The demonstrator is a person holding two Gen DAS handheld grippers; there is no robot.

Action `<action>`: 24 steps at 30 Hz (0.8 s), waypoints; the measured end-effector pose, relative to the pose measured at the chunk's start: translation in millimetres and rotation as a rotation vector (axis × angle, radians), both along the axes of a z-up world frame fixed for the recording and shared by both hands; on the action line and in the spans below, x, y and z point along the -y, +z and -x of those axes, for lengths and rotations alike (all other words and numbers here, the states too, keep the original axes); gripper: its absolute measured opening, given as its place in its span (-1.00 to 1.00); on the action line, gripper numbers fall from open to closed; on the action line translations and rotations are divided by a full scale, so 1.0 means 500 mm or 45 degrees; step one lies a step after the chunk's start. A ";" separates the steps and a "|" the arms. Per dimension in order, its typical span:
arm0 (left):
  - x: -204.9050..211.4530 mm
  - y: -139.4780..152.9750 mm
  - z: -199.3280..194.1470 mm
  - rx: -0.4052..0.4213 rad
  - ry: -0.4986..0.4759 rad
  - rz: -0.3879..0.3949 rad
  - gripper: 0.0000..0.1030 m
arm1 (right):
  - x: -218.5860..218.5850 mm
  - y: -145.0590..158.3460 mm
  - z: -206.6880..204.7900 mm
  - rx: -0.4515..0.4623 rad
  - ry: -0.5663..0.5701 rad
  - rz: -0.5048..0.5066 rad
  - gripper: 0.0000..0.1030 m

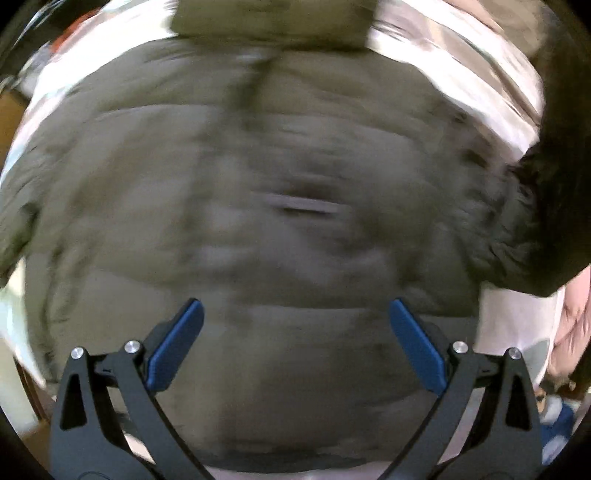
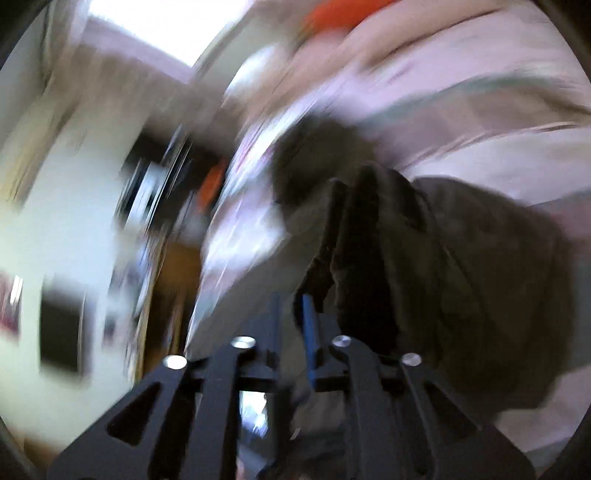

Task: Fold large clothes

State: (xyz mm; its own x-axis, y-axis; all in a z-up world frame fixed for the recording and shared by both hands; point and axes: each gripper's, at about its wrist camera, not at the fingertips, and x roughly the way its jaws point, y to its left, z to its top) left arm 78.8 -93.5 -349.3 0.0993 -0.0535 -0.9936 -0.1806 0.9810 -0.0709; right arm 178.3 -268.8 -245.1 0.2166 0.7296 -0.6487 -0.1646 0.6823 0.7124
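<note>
Here, wide left fingers [image 1: 294, 341] hover over the quilted olive jacket [image 1: 258, 184]; right fingers [image 2: 293, 314] pinch its dark edge.

Ahead of the gripper and off to its right, a pale pinkish bed sheet [image 1: 458, 70] spreads out. At the lower right edge lies a pink quilted item [image 1: 574, 325]. In the right wrist view an orange blur [image 2: 343, 13] sits far ahead, too smeared to identify.

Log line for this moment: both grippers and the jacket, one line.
left gripper: open above jacket | right gripper: shut on jacket edge | jacket: spread on bed
</note>
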 end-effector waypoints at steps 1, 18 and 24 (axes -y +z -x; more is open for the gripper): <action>-0.035 0.006 0.000 -0.003 0.031 -0.018 0.96 | -0.057 0.003 0.014 -0.010 0.093 -0.026 -0.21; -0.219 -0.047 -0.137 0.121 0.236 0.296 0.96 | 0.270 -0.230 0.204 -0.521 -0.528 0.093 0.92; -0.153 -0.164 -0.226 -0.030 0.035 0.302 -0.49 | 0.287 -0.373 0.260 -0.760 -0.710 -0.155 0.92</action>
